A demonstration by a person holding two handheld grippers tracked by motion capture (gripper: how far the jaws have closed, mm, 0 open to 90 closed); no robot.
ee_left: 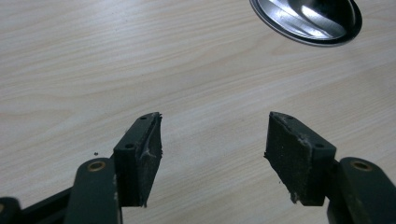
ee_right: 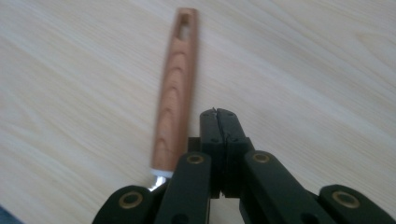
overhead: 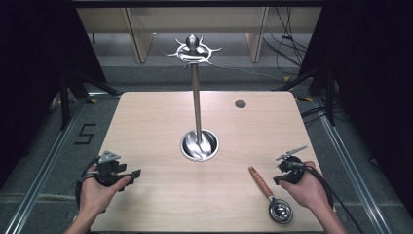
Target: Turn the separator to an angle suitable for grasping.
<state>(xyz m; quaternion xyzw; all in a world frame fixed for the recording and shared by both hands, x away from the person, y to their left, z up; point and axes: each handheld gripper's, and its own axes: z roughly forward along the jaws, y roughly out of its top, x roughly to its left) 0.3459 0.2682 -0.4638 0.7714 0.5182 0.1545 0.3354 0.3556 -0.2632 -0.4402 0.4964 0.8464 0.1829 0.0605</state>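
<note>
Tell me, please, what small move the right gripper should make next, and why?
Probably the right gripper should open its jaws. They are pressed together with nothing between them, and the spoon's wooden handle lies flat on the table just beside them, untouched. The jaws cannot straddle the handle until they part. The left gripper is already open, away from the spoon.

A steel hook stand [overhead: 196,105] rises from a round base on the wooden table [overhead: 156,117].
</note>
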